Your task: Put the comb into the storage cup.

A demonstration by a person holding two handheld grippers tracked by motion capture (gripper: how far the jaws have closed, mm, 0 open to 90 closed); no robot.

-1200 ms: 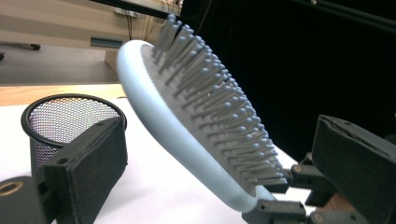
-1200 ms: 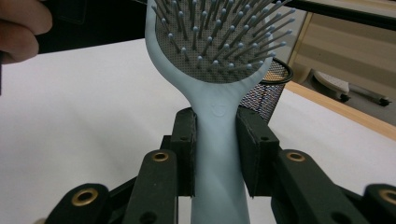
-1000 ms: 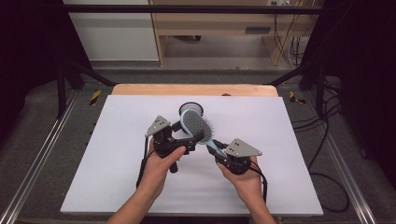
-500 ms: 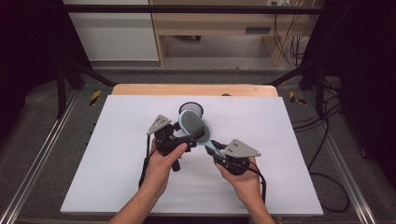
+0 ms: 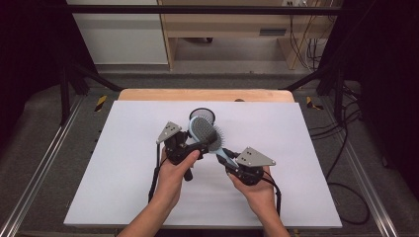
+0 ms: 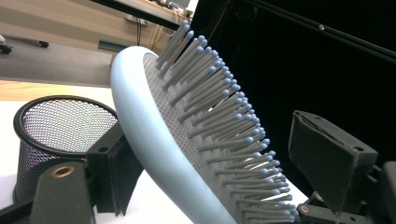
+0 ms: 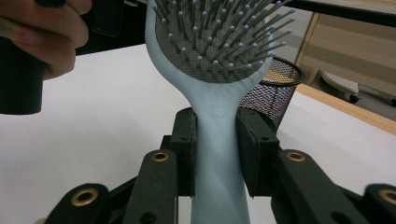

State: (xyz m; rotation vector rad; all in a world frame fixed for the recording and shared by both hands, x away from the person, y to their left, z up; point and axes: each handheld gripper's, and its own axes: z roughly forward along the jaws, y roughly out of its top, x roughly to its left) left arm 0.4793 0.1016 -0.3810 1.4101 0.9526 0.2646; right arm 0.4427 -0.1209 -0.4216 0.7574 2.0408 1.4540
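A light blue paddle hairbrush (image 5: 202,129) is held up above the white table top (image 5: 123,187). My right gripper (image 5: 228,160) is shut on its handle (image 7: 217,154), with both pads pressed against the handle's sides. My left gripper (image 5: 197,143) reaches in from the left, and the brush head (image 6: 154,140) stands between its jaws. Those jaws have just been closing. One jaw is at the smooth back of the head, while the other pad (image 6: 327,154) stays a little clear of the bristle tips. A black mesh cup (image 5: 202,114) stands right behind the brush.
The mesh cup (image 6: 60,126) stands upright with its mouth open, close beyond the left jaw. A wooden edge (image 5: 197,95) borders the table at the back. Metal rails run along both sides, and cables (image 5: 341,148) lie on the floor to the right.
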